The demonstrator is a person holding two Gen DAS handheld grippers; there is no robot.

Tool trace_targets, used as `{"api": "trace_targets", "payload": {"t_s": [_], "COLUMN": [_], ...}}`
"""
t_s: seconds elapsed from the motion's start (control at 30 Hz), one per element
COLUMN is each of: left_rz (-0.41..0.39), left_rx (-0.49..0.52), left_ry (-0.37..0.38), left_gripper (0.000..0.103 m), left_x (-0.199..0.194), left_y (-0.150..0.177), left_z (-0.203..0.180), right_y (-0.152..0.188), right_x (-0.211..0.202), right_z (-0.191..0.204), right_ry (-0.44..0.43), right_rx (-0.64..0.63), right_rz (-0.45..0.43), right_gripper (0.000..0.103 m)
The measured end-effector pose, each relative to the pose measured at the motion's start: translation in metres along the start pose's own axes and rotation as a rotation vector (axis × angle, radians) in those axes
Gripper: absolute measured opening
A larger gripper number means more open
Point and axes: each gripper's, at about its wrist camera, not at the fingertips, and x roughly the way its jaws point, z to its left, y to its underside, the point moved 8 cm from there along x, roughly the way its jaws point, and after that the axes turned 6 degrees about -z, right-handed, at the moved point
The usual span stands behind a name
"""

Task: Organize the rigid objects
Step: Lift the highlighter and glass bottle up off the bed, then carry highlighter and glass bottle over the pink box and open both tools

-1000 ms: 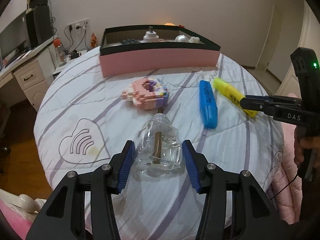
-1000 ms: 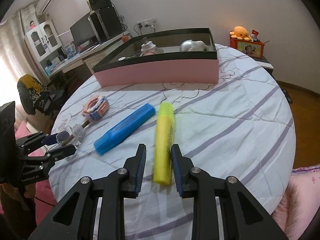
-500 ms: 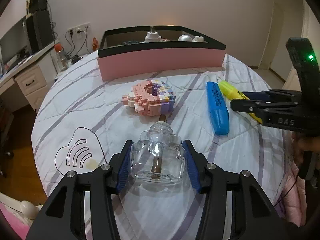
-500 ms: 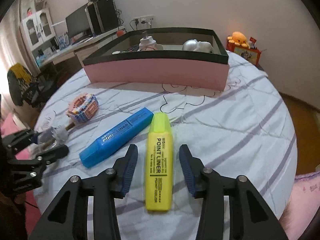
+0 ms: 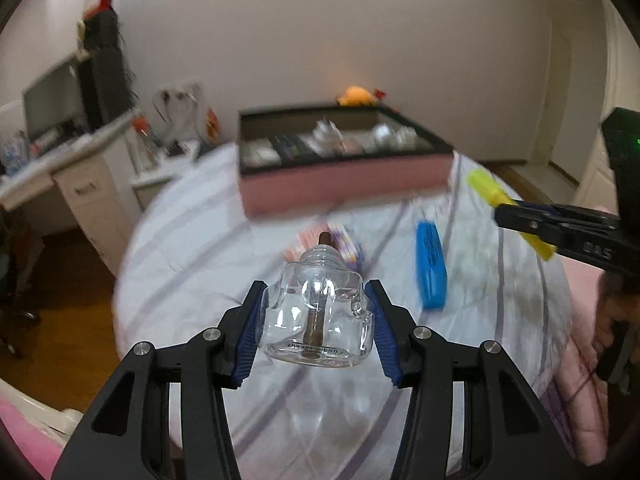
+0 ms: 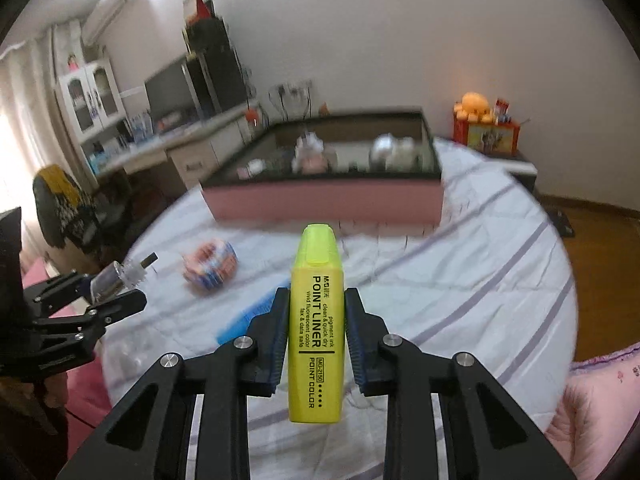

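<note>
My left gripper (image 5: 316,320) is shut on a clear glass bottle (image 5: 318,316) with a brown stick inside and holds it above the table. My right gripper (image 6: 316,336) is shut on a yellow highlighter (image 6: 316,332) and holds it lifted; it also shows in the left wrist view (image 5: 504,204). A blue highlighter (image 5: 431,268) and a pink block toy (image 6: 210,266) lie on the striped tablecloth (image 5: 192,248). The pink box with a black rim (image 5: 344,184) stands at the far side and holds several items.
A white desk with a monitor (image 5: 52,108) stands at the left. An orange plush toy on a red box (image 6: 486,128) stands behind the table at the right. Wooden floor (image 6: 600,248) shows past the table edge.
Both grippers have risen off the table with their objects. The right gripper closed on the yellow highlighter and lifted it. The left gripper lifted the glass bottle.
</note>
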Motion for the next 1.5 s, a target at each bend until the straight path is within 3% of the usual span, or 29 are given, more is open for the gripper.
{"api": "trace_targets", "payload": {"t_s": [0.13, 0.27, 0.57, 0.8, 1.33, 1.5], "left_rz": [-0.108, -0.224, -0.359, -0.394, -0.385, -0.363], "left_rx": [-0.01, -0.048, -0.05, -0.022, 0.035, 0.042], "left_ry": [-0.057, -0.187, -0.235, -0.225, -0.158, -0.137], "left_gripper": [0.05, 0.05, 0.051, 0.051, 0.05, 0.042], "left_x": [-0.026, -0.051, -0.082, -0.079, -0.012, 0.019], "left_y": [-0.031, -0.061, -0.102, -0.121, -0.155, -0.162], "left_z": [0.007, 0.022, 0.029, 0.02, -0.01, -0.015], "right_y": [-0.025, -0.047, -0.076, -0.091, -0.122, -0.132], "right_x": [-0.029, -0.054, -0.091, -0.091, -0.045, -0.024], "right_z": [0.013, 0.029, 0.052, 0.054, 0.023, 0.013], "right_ry": [-0.013, -0.013, 0.056, 0.062, 0.081, 0.082], "right_rx": [-0.018, -0.053, -0.179, -0.19, -0.18, -0.183], "right_rz": [-0.103, -0.196, -0.37, -0.408, -0.399, -0.39], "right_gripper": [0.027, 0.027, 0.027, 0.027, 0.027, 0.027]}}
